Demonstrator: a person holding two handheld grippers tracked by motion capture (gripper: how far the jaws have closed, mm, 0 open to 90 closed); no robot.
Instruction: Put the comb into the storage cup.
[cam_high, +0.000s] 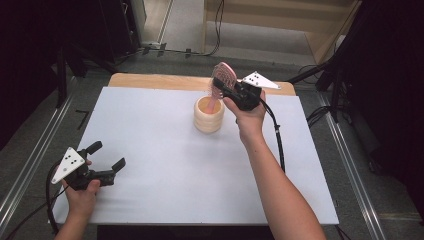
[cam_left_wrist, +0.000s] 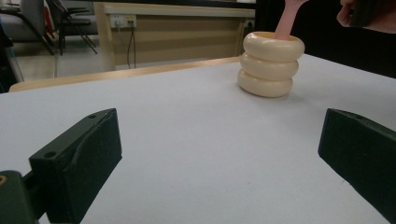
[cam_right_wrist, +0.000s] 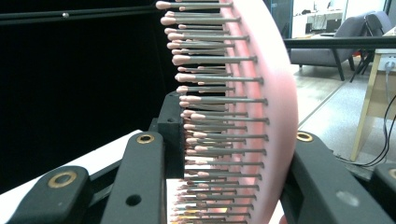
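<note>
Pink hairbrush (cam_high: 223, 79) clamped by its bristled head in the right gripper (cam_high: 226, 89), handle down inside the cream ringed holder (cam_high: 209, 115) at the table's (cam_high: 165, 165) far middle, probably for standing upright. Left gripper (cam_high: 107, 156) parked near left, spread wide, empty.

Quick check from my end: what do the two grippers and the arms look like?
Both the left gripper and the right gripper are black, each with two blocky jaws, a grey three-cornered plate with black dots on top, and a trailing black cable. Brass-coloured rivets mark the right gripper's linkages. The forearms are bare, no sleeves.
</note>
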